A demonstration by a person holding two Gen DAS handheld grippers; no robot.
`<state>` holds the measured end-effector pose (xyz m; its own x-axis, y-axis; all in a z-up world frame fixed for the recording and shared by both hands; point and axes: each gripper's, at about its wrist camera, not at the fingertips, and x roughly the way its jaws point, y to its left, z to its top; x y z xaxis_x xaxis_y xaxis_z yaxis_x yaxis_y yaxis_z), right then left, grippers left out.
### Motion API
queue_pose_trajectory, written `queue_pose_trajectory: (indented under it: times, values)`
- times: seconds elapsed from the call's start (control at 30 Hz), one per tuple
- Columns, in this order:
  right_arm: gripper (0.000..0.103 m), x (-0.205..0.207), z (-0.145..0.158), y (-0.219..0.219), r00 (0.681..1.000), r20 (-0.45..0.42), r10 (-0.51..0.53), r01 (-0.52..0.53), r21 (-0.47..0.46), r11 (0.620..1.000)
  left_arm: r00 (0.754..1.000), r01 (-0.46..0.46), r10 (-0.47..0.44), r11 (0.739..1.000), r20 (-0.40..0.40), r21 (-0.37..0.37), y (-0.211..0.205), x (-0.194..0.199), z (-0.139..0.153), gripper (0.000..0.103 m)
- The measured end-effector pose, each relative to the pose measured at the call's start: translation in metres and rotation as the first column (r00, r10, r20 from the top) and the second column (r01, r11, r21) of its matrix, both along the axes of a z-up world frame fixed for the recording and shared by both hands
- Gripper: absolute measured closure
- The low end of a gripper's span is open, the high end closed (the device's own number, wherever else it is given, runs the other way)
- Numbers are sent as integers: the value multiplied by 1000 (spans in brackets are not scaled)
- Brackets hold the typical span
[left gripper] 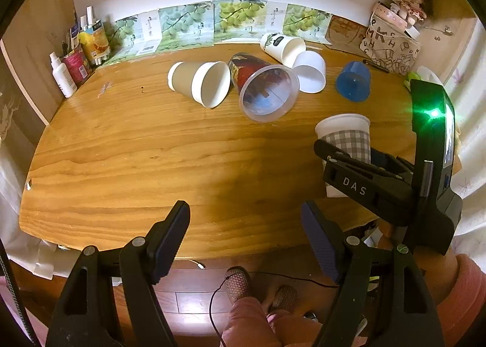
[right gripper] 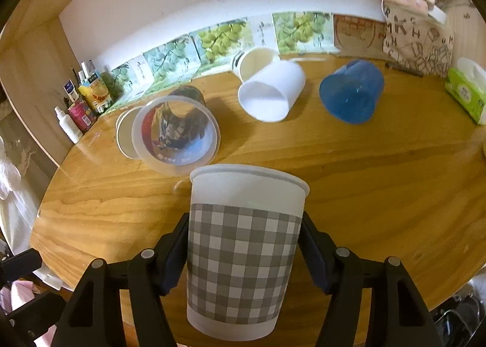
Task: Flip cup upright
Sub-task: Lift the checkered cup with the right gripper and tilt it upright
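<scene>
The checked cup [right gripper: 244, 253] sits rim-up, pinched by the right gripper [right gripper: 243, 256] above the surface [right gripper: 379, 195]; the left gripper [left gripper: 246, 237] hangs spread, holding nothing.

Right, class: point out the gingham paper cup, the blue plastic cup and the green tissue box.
gingham paper cup [right gripper: 243, 259], right wrist view, on its checked sleeve.
blue plastic cup [right gripper: 352, 93], right wrist view, on its side wall.
green tissue box [right gripper: 466, 93], right wrist view, on its front face.

Ahead of your left claw, a wooden table [left gripper: 121, 149] carries bottles [left gripper: 65, 73] far left and a doll [left gripper: 408, 1] far right.
</scene>
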<state>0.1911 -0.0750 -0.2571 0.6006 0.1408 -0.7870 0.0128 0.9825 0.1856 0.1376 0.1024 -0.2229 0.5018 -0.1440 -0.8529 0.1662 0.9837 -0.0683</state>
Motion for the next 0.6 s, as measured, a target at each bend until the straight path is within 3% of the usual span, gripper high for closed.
queue_pose_trajectory:
  times: [0.23, 0.4, 0.6]
  values:
    - [37, -13, 13, 0, 985, 173, 15, 4, -110, 994, 1000, -24, 24, 1000, -5, -2, -4, -9, 1, 24]
    - [37, -27, 14, 8, 943, 331, 43, 49, -263, 963, 999, -38, 38, 999, -26, 6, -7, -21, -3, 24]
    - [37, -41, 4, 12, 909, 415, 40, 98, -306, 947, 996, -67, 67, 998, -56, 11, -7, -35, -7, 24]
